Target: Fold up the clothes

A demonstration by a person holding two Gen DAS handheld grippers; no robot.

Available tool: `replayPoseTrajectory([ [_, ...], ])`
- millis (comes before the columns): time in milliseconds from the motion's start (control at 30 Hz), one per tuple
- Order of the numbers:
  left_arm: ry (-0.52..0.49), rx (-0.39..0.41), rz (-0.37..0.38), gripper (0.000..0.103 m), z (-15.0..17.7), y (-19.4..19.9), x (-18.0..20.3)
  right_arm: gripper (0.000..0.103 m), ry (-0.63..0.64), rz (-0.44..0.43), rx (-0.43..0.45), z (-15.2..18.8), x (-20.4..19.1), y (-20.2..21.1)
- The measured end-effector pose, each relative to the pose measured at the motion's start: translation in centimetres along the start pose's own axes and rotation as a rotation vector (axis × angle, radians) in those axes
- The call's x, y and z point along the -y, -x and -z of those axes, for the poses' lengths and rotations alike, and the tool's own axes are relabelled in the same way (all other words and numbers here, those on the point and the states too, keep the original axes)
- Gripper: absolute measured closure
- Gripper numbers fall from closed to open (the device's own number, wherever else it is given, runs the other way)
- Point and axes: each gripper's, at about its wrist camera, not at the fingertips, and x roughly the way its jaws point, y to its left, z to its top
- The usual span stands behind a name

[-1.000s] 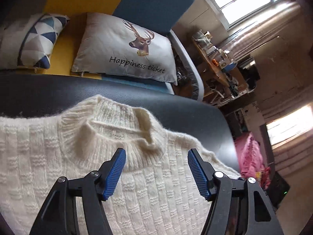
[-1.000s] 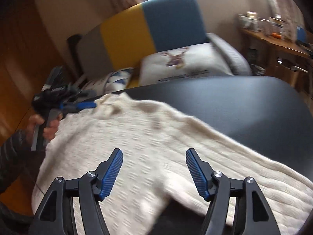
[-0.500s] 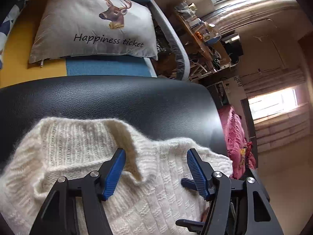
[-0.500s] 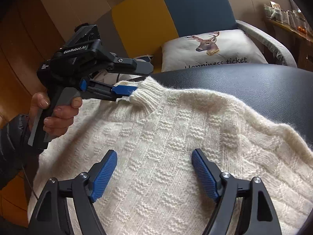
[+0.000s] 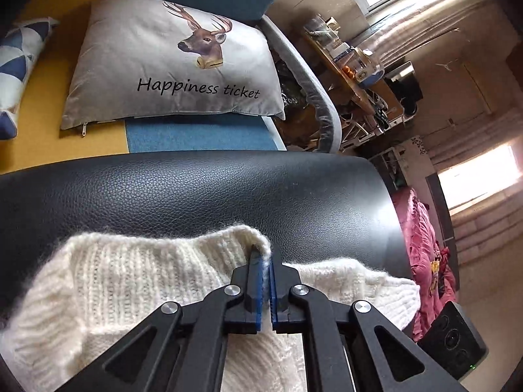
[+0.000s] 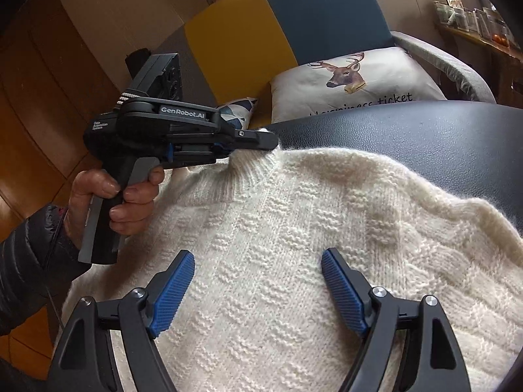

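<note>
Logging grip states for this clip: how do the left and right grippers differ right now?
The left gripper is shut on the collar of the sweater; the right gripper is open and holds nothing. The left one sits at the neckline by the edge of the black table; the right one hangs over the sweater's body, its blue pads spread wide. Both are black with blue ribbed pads.

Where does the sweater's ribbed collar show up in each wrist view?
Left wrist: the ribbed collar sits lower centre, its edge pinched in the shut left gripper.
Right wrist: the collar is upper centre-left, under the tip of the left gripper; the right gripper hangs open over the sweater's body.
Shared landmark: the deer pillow.
</note>
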Motion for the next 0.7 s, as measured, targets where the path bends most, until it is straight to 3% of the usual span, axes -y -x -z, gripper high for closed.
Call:
replayPoseTrajectory([
  [33, 0.017, 0.007, 0.005, 0.092, 0.0, 0.6, -0.1, 0.02, 0.002, 0.003, -0.001, -0.1, 0.0, -0.1],
  [100, 0.058, 0.052, 0.032, 0.056, 0.0, 2.6, -0.4, 0.02, 0.005, 0.008, -0.003, -0.1, 0.0, -0.1],
  [167, 0.07, 0.126, 0.026, 0.046, 0.8, 5.3, -0.6, 0.02, 0.004, 0.008, -0.003, -0.1, 0.1, -0.1],
  [267, 0.044, 0.22, -0.063, 0.046, 3.5, 9.1, -1.1, 0.02, 0.004, 0.01, -0.005, -0.2, 0.0, -0.1],
  [400, 0.033, 0.273, -0.19, 0.047, 8.6, 12.3, -3.2, 0.019, -0.013, 0.024, -0.036, -1.1, -0.5, -0.3],
  [500, 0.052, 0.315, -0.211, 0.048, 11.4, 13.7, -4.5, 0.019, -0.146, -0.207, -0.035, -3.7, -1.3, -1.3],
  [600, 0.007, 0.323, -0.191, 0.048, 13.0, 14.0, -4.0, 0.019, -0.26, -0.416, -0.056, -7.1, -2.7, -3.7],
  [700, -0.062, 0.31, -0.177, 0.047, 14.0, 13.5, -2.8, 0.019, -0.343, -0.461, -0.086, -10.4, -3.8, -7.0],
])
